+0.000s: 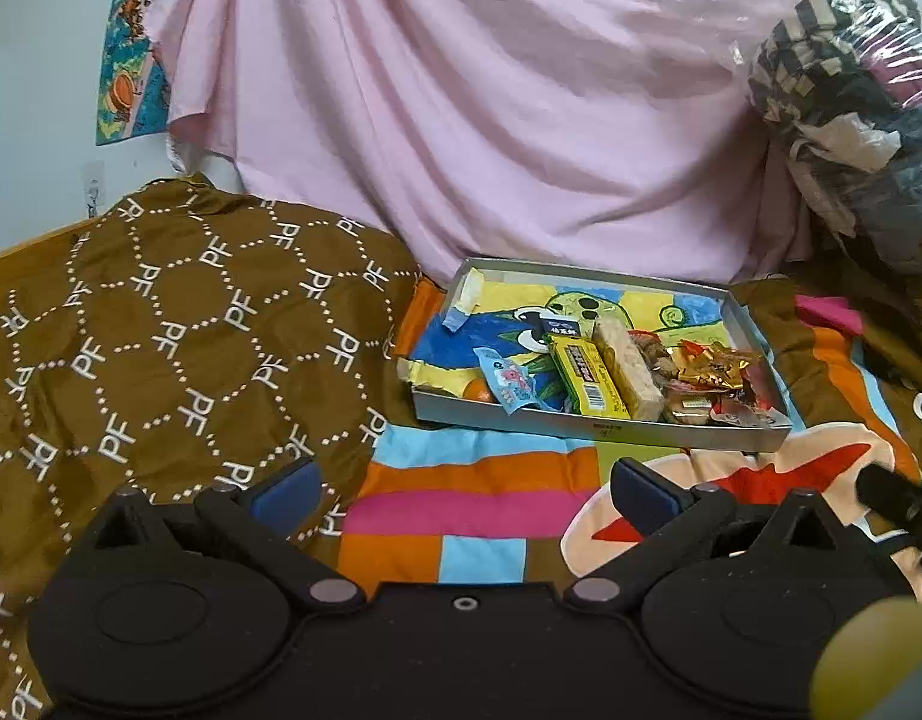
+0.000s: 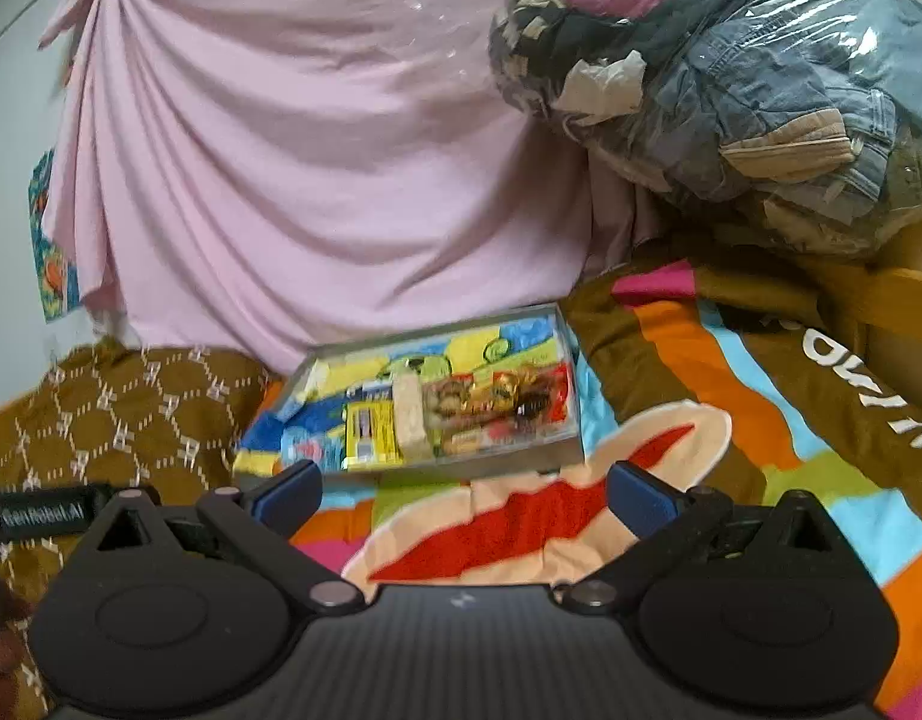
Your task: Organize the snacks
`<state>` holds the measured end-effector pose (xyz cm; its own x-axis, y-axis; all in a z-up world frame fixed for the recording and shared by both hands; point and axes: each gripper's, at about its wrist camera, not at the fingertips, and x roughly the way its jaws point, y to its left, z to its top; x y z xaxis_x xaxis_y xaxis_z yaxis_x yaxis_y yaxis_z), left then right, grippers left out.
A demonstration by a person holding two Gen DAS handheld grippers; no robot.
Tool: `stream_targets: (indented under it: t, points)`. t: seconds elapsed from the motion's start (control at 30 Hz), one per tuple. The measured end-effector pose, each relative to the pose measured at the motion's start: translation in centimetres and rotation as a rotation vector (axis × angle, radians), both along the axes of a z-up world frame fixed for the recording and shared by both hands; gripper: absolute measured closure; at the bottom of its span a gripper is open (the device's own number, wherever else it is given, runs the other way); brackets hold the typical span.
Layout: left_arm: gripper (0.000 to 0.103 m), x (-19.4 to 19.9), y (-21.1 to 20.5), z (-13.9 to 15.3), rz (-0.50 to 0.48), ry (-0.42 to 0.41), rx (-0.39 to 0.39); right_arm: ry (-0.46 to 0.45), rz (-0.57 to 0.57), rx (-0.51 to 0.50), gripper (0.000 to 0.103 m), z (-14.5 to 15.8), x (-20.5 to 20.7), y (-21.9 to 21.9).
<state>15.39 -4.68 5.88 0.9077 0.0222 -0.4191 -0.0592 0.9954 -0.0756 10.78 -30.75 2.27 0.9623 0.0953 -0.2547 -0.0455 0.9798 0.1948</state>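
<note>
Pink sheet [image 1: 461, 120] is hanging behind your bed, where the tray [image 1: 598, 423] of snacks [image 1: 628, 369] is sitting on the striped blanket [image 1: 461, 510]; both your left tongs [image 1: 463, 495] and right tongs [image 2: 463, 495] are gaping wide, gripping nothing.

- Left wrist view: low over striped blanket [image 1: 461, 510], facing pink sheet [image 1: 490, 120]; snack tray [image 1: 598, 426] near, ahead and slightly right.
- Right wrist view: same low height, same facing; tray [image 2: 461, 462] near, slightly left, blurred.
- Shared: tray, sheet, blanket, brown patterned cloth [image 1: 161, 330], bagged clothes [image 2: 730, 90].
</note>
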Motion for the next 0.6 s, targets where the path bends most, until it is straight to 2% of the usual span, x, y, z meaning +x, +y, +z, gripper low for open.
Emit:
stream_targets:
  t: [0.23,0.4,0.6]
  points:
    - [0.001,-3.1,1.3,-0.9,-0.003,-0.036,0.002,0.000,0.024,-0.063,0.000,-0.8,-2.9,2.4]
    - [0.001,-5.1,2.8,-2.2,0.018,-0.029,-0.010,0.015,0.020,-0.084,0.000,-1.5,-4.6,3.5]
    - [0.001,-6.5,3.5,-3.9,-0.003,-0.005,-0.013,0.049,0.023,-0.111,0.000,-2.7,-5.5,5.0]
